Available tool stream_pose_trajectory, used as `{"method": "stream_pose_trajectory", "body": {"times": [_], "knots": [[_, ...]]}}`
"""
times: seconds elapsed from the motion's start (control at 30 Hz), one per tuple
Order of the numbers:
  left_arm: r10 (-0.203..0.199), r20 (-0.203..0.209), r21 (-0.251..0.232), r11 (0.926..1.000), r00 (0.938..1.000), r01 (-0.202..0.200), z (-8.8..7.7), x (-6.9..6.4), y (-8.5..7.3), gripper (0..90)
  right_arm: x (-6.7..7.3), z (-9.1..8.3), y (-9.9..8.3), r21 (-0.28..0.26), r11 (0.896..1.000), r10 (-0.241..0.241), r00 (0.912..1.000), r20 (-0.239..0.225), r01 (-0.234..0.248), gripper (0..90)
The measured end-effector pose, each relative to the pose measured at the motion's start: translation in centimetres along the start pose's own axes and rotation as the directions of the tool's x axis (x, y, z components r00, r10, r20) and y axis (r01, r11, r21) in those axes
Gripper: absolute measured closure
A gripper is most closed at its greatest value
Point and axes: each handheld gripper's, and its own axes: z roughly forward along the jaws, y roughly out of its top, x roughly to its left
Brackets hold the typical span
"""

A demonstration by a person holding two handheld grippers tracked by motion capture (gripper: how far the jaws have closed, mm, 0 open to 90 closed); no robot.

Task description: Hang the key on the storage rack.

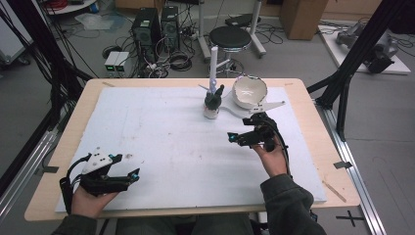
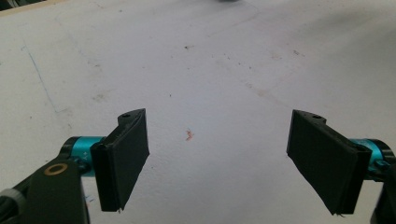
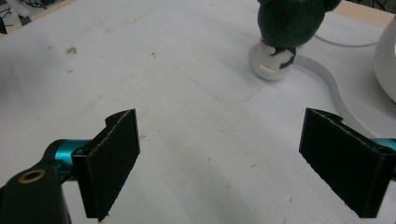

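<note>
White mat [image 1: 161, 147] covers the table [image 1: 323, 161]; bowl [image 1: 249, 92] at its far edge, dark plush toy [image 1: 213, 100], possibly a mouse, just left of it. Left gripper [image 1: 128, 175] near corner, right gripper [image 1: 234, 138] short of the toy: jaws spread wide, both empty.

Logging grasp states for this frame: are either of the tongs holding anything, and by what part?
Nothing is held. The left tongs and the right tongs both stand open over the bare white board.

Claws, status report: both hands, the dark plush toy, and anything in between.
Left claw open, low near corner. Right claw open, aimed toward dark plush toy. Toy upright beside white bowl, untouched. Board between bare.
</note>
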Motion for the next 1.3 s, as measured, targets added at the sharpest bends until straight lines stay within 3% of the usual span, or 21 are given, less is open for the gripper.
{"method": "stream_pose_trajectory", "body": {"times": [1.3], "knots": [[-0.003,0.003,-0.001,1.0000,1.0000,0.003,0.0,0.0,0.0,21.2,0.0,-1.0,-4.4,-0.004,0.999,0.032,0.9992,0.024,-0.032,11.4]]}}
